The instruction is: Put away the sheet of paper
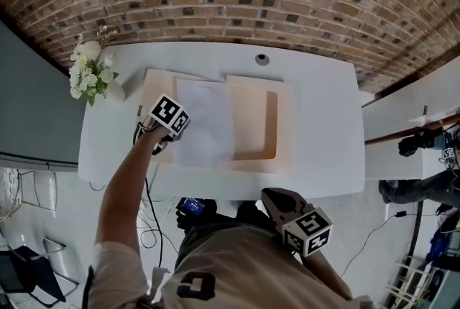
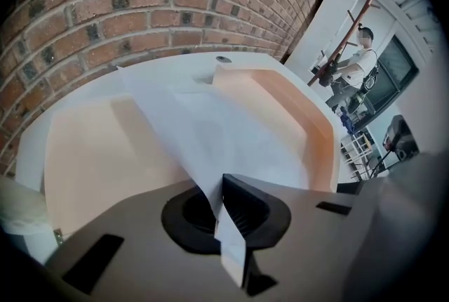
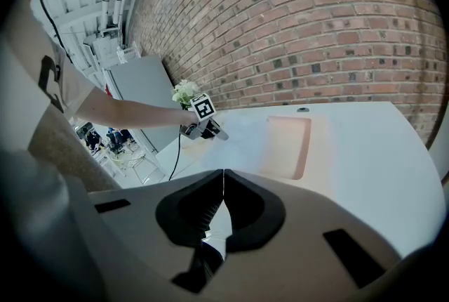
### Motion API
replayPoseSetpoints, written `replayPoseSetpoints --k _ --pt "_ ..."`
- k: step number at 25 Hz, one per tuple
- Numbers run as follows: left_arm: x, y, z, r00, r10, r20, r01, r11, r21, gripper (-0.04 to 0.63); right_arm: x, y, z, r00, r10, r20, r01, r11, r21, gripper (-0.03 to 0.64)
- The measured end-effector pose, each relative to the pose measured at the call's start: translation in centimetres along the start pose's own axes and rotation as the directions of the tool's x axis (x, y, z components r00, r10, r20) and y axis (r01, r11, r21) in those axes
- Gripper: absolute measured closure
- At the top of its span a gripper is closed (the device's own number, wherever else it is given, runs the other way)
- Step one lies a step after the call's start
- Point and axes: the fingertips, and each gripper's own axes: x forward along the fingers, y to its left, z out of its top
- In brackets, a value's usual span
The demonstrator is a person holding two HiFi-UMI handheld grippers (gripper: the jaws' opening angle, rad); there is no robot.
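Observation:
A white sheet of paper point(image 1: 208, 121) lies slanted across an open peach-coloured box point(image 1: 277, 129) and its flat lid point(image 1: 157, 83) on the white table point(image 1: 323, 106). My left gripper point(image 1: 180, 131) is shut on the sheet's left edge. In the left gripper view the paper point(image 2: 210, 132) runs out from between the closed jaws point(image 2: 226, 223) over the box's hollow point(image 2: 309, 128). My right gripper point(image 1: 272, 195) hangs close to my body, in front of the table's near edge. It is shut with nothing in it point(image 3: 223, 178).
A vase of white flowers point(image 1: 90, 74) stands at the table's left end. A cable hole point(image 1: 262, 59) sits near the far edge, against the brick wall. Cables point(image 1: 151, 225) hang below the table's front. A person point(image 1: 424, 146) stands by white furniture on the right.

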Motion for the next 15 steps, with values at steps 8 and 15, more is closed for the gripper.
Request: replayPoseSetpoints --k 8,15 --pt "0.8 -1.0 0.9 1.000 -0.009 -0.010 0.010 1.000 0.007 0.580 -0.5 -0.7 -0.3 1.000 0.001 0.002 -0.001 1.000 0.009 0.594" --pt "1.5 -2.1 1.5 1.000 -0.018 -0.020 0.018 1.000 0.004 0.580 -1.1 -1.7 -0.5 1.000 0.002 0.008 -0.002 1.000 0.019 0.594"
